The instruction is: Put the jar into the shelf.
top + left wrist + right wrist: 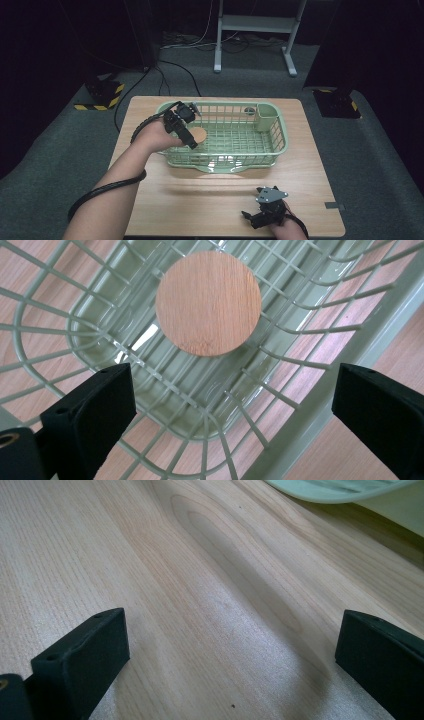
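Basket (280,145) holds wooden disc (208,302), cup (267,116).

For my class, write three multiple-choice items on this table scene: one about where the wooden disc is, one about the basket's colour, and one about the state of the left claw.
1. Where is the disc?
A. In the basket
B. On the bare table
C. In the cup

2. What colour is the basket?
A. Red
B. Pale green
C. Black

3. How is the left claw?
A. Shut on the disc
B. Shut and empty
C. Open, above the basket

Answers: 1 A, the disc lies on the basket's grid floor. 2 B, its wires are pale green in the high view. 3 C, its jaws stand wide apart with the disc beyond them, untouched.
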Available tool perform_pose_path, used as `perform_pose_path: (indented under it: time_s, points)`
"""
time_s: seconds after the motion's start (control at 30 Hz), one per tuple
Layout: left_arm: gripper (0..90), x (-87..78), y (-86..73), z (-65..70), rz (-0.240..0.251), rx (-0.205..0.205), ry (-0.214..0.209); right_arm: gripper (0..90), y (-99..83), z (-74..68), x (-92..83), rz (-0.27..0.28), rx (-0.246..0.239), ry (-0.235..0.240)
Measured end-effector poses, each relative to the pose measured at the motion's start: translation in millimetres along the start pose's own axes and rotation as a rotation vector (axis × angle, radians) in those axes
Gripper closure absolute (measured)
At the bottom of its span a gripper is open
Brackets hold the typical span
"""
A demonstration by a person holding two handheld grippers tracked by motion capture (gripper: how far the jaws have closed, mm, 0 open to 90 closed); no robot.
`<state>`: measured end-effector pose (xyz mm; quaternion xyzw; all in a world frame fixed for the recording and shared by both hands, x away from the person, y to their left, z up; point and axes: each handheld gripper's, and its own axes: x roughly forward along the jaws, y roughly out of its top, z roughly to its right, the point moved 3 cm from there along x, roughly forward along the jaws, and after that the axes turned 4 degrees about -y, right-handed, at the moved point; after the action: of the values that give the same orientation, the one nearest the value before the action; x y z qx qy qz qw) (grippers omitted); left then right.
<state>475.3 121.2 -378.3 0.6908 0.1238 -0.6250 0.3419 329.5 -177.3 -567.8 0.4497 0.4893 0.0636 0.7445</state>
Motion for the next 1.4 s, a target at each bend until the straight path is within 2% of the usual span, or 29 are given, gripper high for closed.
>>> perform_pose_path:
  time_s: [0.2,0.33,0.77,1.17,1.4]
  points:
    - [4.0,-2.6,-7.5,0.0,-0.008,-0.008,0.007,0.5,0.0,-0.2,0.2,-0.002,-0.002,-0.001]
    - [4.0,-5.8,-12.5,-0.1,-0.003,-0.031,0.016,0.5,0.0,-0.1,0.1,-0.001,-0.001,-0.003]
    - [4.0,-12.0,-32.5,3.5,-0.001,-0.034,0.013,0.5,0.0,-0.5,0.3,-0.003,-0.004,-0.003]
    - [4.0,-10.2,-59.9,5.5,-0.010,-0.061,0.010,0.5,0.1,-0.7,0.6,-0.007,-0.005,-0.006]
    - [3.9,-12.2,-73.1,8.3,-0.024,-0.058,0.017,0.5,0.1,-0.8,0.7,-0.010,-0.005,-0.005]
